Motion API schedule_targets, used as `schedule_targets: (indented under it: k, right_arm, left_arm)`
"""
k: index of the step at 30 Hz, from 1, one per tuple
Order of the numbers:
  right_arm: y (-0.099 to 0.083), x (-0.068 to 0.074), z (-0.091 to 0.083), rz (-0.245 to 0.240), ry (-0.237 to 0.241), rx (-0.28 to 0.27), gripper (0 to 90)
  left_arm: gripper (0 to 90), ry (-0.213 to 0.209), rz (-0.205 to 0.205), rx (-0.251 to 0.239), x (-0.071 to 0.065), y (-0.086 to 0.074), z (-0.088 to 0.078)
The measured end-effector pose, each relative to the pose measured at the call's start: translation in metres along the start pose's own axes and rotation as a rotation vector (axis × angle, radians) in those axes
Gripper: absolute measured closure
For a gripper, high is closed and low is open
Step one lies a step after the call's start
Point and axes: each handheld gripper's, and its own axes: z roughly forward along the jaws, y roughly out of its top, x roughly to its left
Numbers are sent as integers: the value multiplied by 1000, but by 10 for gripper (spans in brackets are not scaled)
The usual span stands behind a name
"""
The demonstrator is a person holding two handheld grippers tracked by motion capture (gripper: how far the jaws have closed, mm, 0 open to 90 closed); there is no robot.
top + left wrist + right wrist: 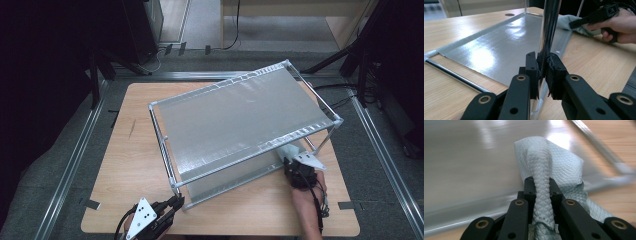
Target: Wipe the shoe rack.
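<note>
Two-tier metal rack (240,120) sits mid-table (125,165), long axis running from about 8 o'clock to 2 o'clock in the high view. Lower shelf (496,50) lies flat on the tabletop under the upper one; same axis.

Left gripper (172,204) at the rack's near-left corner, 7 o'clock from rack centre. Jaws closed tight on the upright corner post (547,32), which stands vertical between the pads. Likely bracing the rack.

Right gripper (294,165) at the near-right end, 4 o'clock from centre, jaws clamped on a bunched pale-green cloth (554,167). Cloth points forward off the jaw tips onto the lower shelf's right edge. Unwiped shelf stretches away toward 9–10 o'clock from this gripper, so the next stroke probably runs along the long axis. Right hand is the nearer one to the shelf surface.
</note>
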Motion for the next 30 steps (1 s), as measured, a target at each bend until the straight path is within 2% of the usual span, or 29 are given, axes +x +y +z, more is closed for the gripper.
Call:
schedule_targets:
  k: [1, 4, 6, 8, 11, 19, 21, 24, 27, 30]
  right_arm:
    - [0, -8, 1, 5, -28, -4, 822]
    - [-3, -33, 0, 70, -96, 3, 821]
    - [-3, -40, -6, 93, -103, -6, 819]
    - [-2, -43, -18, 93, -98, -24, 818]
    - [-5, -39, -32, 84, -88, -32, 812]
    - [-28, -36, -62, 67, -92, 28, 798]
    - [-33, -33, -66, 44, -87, 39, 701]
    - [-33, -28, -72, 43, -32, -2, 493]
    - [-29, -11, -80, -7, -12, -45, 394]
    - [-27, 13, -83, -40, 16, -62, 343]
  left_arm:
    - [816, 0, 0, 0, 0, 0, 0]
    - [816, 1, 1, 1, 0, 0, 0]
    - [816, 2, -1, 1, 0, 0, 0]
    - [816, 3, -2, 1, 1, 0, 1]
    - [816, 5, -1, 2, 1, 0, 1]
    - [816, 12, -4, 1, 3, 1, 2]
    - [815, 13, -7, 0, 4, 1, 3]
    - [815, 14, -11, -3, 5, 2, 6]
    - [815, 3, -11, -6, 2, 4, 12]
    - [814, -14, -4, -4, -3, 7, 21]
